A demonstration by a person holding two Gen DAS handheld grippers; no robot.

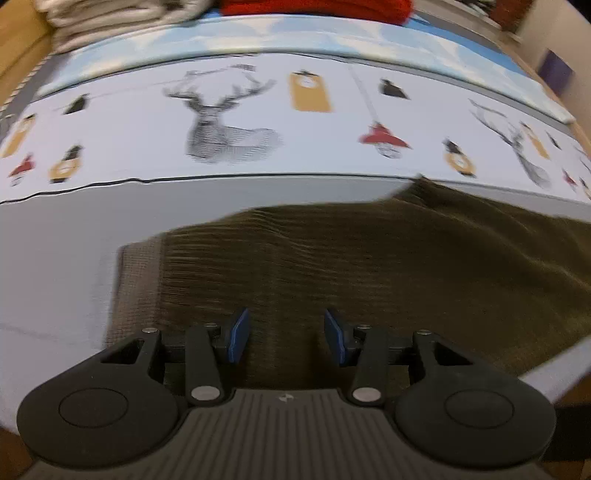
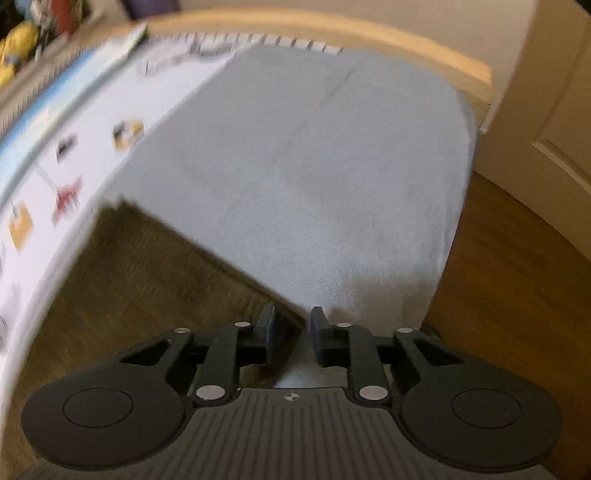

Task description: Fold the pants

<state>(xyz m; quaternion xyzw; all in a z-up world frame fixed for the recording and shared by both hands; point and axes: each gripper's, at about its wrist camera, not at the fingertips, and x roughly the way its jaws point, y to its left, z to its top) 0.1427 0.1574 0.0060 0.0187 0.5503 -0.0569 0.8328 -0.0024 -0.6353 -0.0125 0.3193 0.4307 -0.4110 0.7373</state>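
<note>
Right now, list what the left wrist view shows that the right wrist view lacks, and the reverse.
Left wrist only: the left gripper, jaws apart over the pants, a deer print on the sheet, a red cloth and a pale pile at the far edge.
Right wrist only: the right gripper, jaws narrow at the pants' edge, the wood floor and a door.
Both: the olive pants, the printed sheet and the grey cover.

Olive-brown ribbed pants point(image 1: 369, 266); white sheet point(image 1: 258, 122) (deer print, seemingly grey).

pants point(image 1: 388, 266) cut off at right edge, printed sheet point(image 2: 62, 155) motion-blurred
</note>
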